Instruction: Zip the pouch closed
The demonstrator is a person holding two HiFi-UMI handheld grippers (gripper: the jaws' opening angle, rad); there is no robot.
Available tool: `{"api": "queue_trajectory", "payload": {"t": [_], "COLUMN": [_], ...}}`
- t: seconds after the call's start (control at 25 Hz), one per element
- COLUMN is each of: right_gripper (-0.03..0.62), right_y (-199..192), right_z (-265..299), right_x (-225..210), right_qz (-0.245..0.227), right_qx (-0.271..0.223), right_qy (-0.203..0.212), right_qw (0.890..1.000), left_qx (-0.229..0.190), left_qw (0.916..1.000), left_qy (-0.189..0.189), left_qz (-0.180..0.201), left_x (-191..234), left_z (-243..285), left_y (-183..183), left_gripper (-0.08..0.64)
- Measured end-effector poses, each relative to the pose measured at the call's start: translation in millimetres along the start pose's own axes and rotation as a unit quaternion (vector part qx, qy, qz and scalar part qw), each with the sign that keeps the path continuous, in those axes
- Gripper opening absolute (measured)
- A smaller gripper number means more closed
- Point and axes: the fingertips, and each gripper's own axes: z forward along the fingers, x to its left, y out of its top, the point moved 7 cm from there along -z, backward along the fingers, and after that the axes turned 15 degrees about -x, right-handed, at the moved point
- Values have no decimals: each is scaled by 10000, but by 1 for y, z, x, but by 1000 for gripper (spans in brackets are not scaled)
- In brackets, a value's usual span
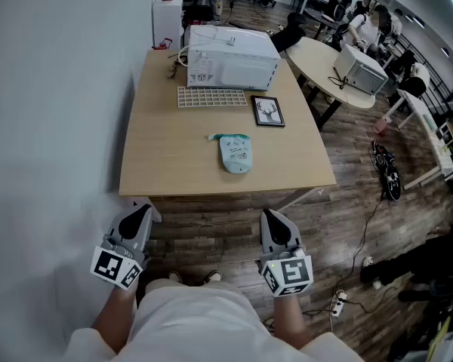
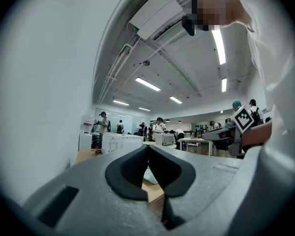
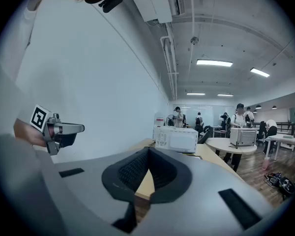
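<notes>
Now | left tool [image 1: 143, 212] and right tool [image 1: 272, 219] both clenched, empty, short of counter [image 1: 162, 164] | risk: closed tips could shove pouch [image 1: 235, 154] away, not catch it.

- The left gripper [image 1: 141, 211], at seven o'clock in the head view, has a smooth grey shell that tapers to a point.
- The right gripper [image 1: 271, 219], at five o'clock, is the same grey wedge shape.
- Each gripper carries a white cube printed with black square markers: the left cube [image 1: 118, 266] and the right cube [image 1: 288, 273].
- In the right gripper view, the dark pads [image 3: 132, 172] have a fine grid texture, and dark rectangular slots [image 3: 234, 208] are cut into the shell.
- A white top [image 1: 187, 319] fills six o'clock, with white sleeves [image 1: 81, 347].
</notes>
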Motion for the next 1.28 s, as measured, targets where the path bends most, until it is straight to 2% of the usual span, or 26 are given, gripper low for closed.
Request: {"api": "queue_trajectory", "payload": {"t": [0.4,0.72,0.76,0.8,0.88,1.04,1.12,1.16,1.28], "right_gripper": [0,3,63,162,180,257,356,389,414], "right_y": [0,-5,-4,-3,-2,-1,-2,-3,-6], "right_z": [-2,-1,-1,-1,-4,-13,-18,-21,-28], "right_x": [3,-11,-16,-21,-33,-64,-78,-84,-99], "right_qz": [12,746,819,887,943,1065,1173,1190,1199], "right_qx": [63,85,54,26,-28,-162,-210,-215,-179], "right_qy": [48,291,309,321,242,8,-53,-80,-132], "right_qw": [10000,9968,9961,9955,9952,9942,9929,9926,9925], "left_qx": [21,-212,-235,-243,-259,-381,-445,-455,-378], "left_qw": [10000,9997,9997,9997,9996,9991,9986,9986,9990], "left_qy": [-45,14,24,37,64,57,40,45,85], "left_qz": [-16,71,60,38,-25,-178,-271,-281,-218], "left_x": [-2,-3,-3,-3,-3,-11,-16,-18,-27], "left_z": [3,12,13,14,17,24,29,32,37], "left_y": [1,3,3,3,1,-2,-5,-7,-11], "left_gripper": [15,17,22,32,112,216,346,388,413]}}
